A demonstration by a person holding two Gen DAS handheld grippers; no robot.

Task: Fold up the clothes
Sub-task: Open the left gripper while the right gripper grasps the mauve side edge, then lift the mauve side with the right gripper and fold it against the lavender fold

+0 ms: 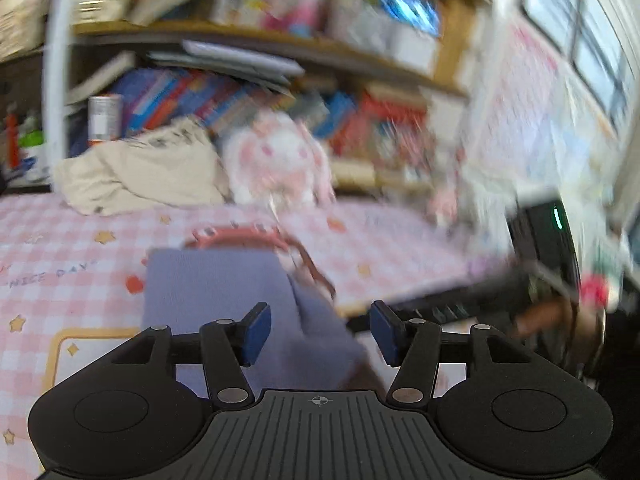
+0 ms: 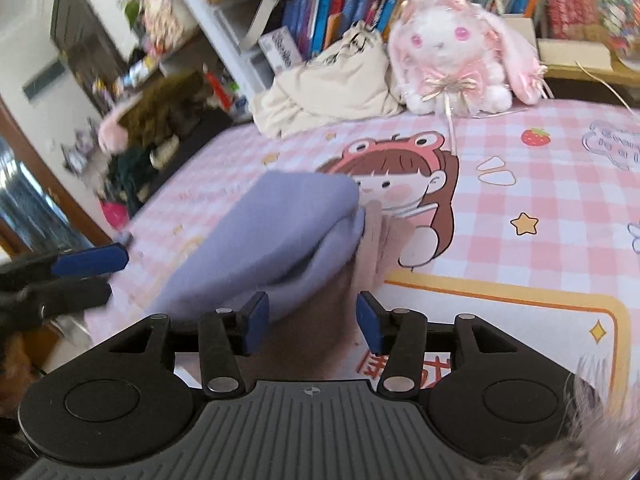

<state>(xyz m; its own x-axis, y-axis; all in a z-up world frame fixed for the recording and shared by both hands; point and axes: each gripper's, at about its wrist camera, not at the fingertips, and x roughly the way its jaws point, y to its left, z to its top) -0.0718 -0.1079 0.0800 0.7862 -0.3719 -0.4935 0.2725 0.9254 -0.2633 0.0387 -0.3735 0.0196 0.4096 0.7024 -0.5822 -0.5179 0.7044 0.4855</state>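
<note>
While both my tongs stand released with nothing between their pads, the lavender garment (image 2: 276, 232) lies folded on the pink checked bed sheet (image 2: 520, 184), just ahead of them. From my right tongs (image 2: 312, 326) it stretches forward and to the left, its rounded fold at the far end near the printed cartoon girl (image 2: 404, 184). My left tongs (image 1: 320, 330) face it nearly head-on, its long axis running away from me, so I judge either hand could reach the near edge.
</note>
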